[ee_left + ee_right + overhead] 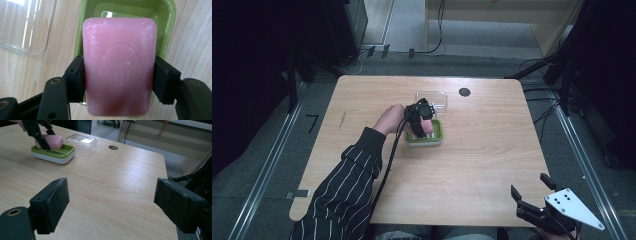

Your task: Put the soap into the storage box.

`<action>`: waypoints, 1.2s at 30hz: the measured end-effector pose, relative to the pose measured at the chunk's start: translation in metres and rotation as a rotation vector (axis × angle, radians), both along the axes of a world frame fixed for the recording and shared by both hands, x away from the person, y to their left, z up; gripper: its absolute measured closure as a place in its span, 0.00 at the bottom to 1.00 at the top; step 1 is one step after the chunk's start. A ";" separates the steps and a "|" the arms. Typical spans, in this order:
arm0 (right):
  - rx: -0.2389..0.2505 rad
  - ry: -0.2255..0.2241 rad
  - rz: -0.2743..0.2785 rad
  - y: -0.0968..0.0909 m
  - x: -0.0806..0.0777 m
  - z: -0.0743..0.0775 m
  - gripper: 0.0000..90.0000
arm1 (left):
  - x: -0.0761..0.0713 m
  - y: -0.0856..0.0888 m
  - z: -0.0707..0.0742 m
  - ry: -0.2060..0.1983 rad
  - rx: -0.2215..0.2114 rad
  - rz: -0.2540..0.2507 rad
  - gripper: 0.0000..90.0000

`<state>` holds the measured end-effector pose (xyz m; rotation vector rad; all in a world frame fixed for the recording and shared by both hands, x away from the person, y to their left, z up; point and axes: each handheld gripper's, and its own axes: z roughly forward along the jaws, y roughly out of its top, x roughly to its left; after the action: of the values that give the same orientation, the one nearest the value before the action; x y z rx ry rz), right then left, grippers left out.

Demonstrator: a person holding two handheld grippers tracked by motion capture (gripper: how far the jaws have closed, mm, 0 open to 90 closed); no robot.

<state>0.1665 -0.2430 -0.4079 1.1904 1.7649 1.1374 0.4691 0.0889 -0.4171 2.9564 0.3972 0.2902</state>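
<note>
Room: we see a pale wooden table (472,165) on a grey floor, with dark equipment and cables around it.
Landmark: we place everything against the green soap dish (426,134), which sits near the table's middle.
Soap: the pink soap bar (119,67) is over the dish, held between the jaws; in the right gripper view it appears to be just above or resting on the dish's slotted top, and we cannot tell which.
Lid: a clear plastic lid (432,98) lies just beyond the dish, apart from it.
Left gripper: the left gripper (119,81) has its jaws clamped on the bar's two long sides, reaching down over the dish.
Right gripper: the right gripper (112,205) waits well away from the dish, at the table's near right corner, jaws spread wide with nothing between them.
Risk, slip: we judge the smooth bar could slide out of the pads and drop askew.
Risk, dish: we judge a push against the light dish could shove it into the lid.
</note>
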 end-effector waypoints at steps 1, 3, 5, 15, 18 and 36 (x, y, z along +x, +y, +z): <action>0.000 0.000 0.000 0.000 0.000 0.000 0.14 | 0.000 0.000 0.000 -0.007 0.001 -0.008 0.43; 0.000 0.001 -0.002 0.000 0.000 0.000 0.14 | 0.001 -0.001 0.001 -0.003 -0.010 -0.008 0.43; -0.003 -0.001 0.001 0.000 0.000 0.000 0.14 | 0.001 -0.002 0.000 -0.015 -0.007 -0.015 0.43; 0.001 0.001 -0.002 0.000 0.000 0.000 0.14 | 0.004 -0.006 -0.008 -0.004 0.011 -0.032 0.43; -0.001 0.000 -0.001 0.000 0.000 0.000 0.14 | 0.005 -0.005 -0.009 0.000 0.012 -0.035 0.43; -0.004 -0.003 0.000 0.000 0.000 0.000 0.14 | 0.004 -0.006 -0.015 -0.004 0.024 -0.057 0.43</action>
<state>0.1664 -0.2426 -0.4079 1.1857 1.7644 1.1344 0.4732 0.0825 -0.4322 2.9843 0.3104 0.2958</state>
